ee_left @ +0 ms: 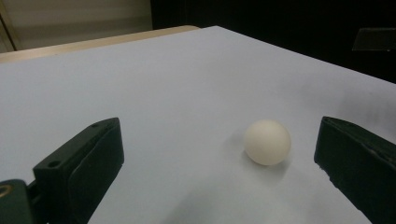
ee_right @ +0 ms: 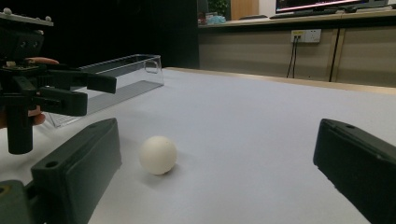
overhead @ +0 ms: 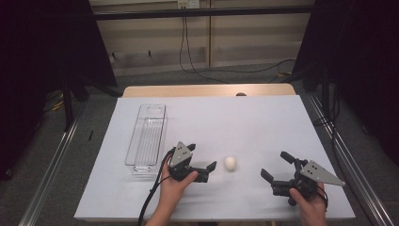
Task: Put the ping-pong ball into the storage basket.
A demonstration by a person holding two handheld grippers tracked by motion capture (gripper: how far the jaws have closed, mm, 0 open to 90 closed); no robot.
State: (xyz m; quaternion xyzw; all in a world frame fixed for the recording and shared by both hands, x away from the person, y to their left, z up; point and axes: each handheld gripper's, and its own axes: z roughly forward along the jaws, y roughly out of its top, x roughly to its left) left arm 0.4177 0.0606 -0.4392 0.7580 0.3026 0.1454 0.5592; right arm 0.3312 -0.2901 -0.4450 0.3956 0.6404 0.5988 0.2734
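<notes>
- Your left hand-held gripper (overhead: 203, 159) rests low on the tabletop (overhead: 263, 122), jaws spread wide and holding nothing.
- The white ball (overhead: 230, 163) lies on the tabletop just ahead of those jaws, nearer the right-hand jaw in the left gripper view, touching neither.
- Your right hand-held gripper (overhead: 276, 165) is also wide open and empty; the ball sits well ahead of it, toward its left jaw.
- The clear plastic tray (overhead: 146, 136) stands beyond your left hand-held gripper.
</notes>
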